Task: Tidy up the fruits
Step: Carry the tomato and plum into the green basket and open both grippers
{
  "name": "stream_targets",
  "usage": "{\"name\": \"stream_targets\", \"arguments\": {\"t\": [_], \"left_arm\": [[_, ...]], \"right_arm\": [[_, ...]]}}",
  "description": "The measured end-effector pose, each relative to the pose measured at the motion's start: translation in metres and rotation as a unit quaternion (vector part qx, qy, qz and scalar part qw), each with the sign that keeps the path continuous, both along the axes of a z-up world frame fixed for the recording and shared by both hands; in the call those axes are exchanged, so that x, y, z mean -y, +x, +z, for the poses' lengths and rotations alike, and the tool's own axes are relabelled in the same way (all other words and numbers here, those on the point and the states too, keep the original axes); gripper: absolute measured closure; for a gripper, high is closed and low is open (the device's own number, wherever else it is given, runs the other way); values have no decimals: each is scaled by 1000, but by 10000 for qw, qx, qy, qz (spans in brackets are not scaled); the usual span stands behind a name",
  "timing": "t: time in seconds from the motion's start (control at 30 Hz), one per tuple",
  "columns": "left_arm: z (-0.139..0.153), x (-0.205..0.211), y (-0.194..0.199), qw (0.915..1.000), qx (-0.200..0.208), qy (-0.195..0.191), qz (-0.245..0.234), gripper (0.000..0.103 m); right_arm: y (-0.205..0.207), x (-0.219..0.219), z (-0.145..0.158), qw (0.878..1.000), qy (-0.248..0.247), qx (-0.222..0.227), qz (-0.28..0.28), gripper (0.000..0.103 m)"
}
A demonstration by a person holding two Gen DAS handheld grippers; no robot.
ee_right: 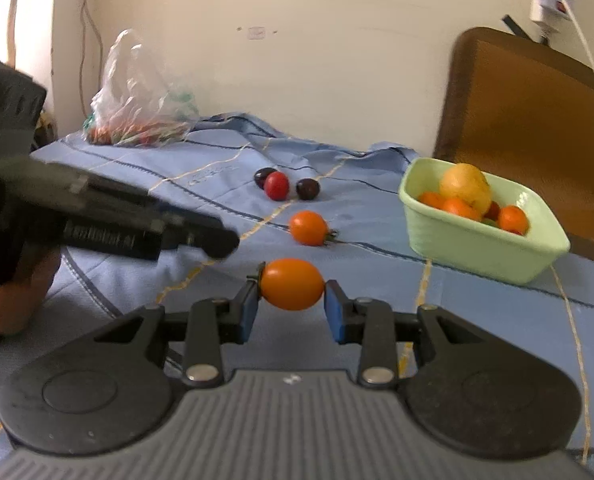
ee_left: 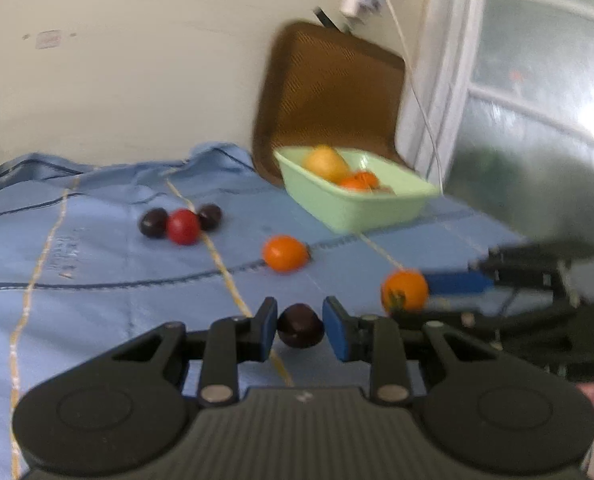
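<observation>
A: What could go wrong on this blue cloth-covered bench point(ee_right: 497, 320)?

B: Two small round fruits are gripped at once, and either could squirt out and roll off if the pads press off-centre, or split if squeezed too hard. The green tub point(ee_right: 485, 248) is also light enough to shove aside on a careless drop.

A: Starting left of the tub, what is where?

B: Well left of it, the left claw point(ee_left: 300, 330) is clamped on a dark plum tomato point(ee_left: 300, 331), seated squarely between its blue pads. Nearer the tub, the right claw point(ee_right: 292, 307) is closed on an orange tomato point(ee_right: 292, 284), held at the very fingertips, stem end leftward.

A: And what is loose?

B: Left of the tub and farther back lie two dark fruits flanking a red tomato point(ee_right: 277, 185), with another orange tomato point(ee_right: 308, 228) in front of them. The tub itself already holds a yellow fruit point(ee_right: 465, 189) and several orange ones.
</observation>
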State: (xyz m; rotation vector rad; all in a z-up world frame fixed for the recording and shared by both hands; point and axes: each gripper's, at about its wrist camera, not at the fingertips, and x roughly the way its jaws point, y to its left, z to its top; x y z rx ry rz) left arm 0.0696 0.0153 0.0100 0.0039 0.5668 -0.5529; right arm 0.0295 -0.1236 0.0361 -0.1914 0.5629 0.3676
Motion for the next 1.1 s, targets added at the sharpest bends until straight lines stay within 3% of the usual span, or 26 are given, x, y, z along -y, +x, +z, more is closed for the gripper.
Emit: {"name": "stream_targets", "arguments": {"t": [0.17,0.23,0.37,0.57,0.73,0.93,0.97,1.0,1.03,1.1], "left_arm": [[-5,29,-9,9964,86,844,4,72],[-5,34,-12,9950,174,979,12,77],[-3,37,-13,9957,143,907,91,78],[19,51,5,9993,74,374,12,78],[46,79,48,9999,95,-68,51,78],[57,124,101,9998,98,-128,134,77],[56,132,109,9997,91,-68,207,72],[55,138,117,9994,95,-14,329,69],[54,143,124,9991,87,17,424,66],[54,145,134,9987,35,-42,499,64]], "right_arm": [[-1,5,-7,9997,-179,-100,-149,64],[2,5,-13,9993,-254,-215,-164,64],[-1,8,-17,9997,-134,-154,-131,64],[-3,27,-7,9990,231,319,-207,64],[16,57,9,9937,420,753,-719,64],[55,94,18,9842,465,969,-1408,63],[62,99,17,9822,463,1011,-1515,63],[67,103,16,9793,496,1094,-1628,59],[72,109,14,9759,577,1219,-1716,43],[76,118,7,9661,751,1456,-1993,35]]}}
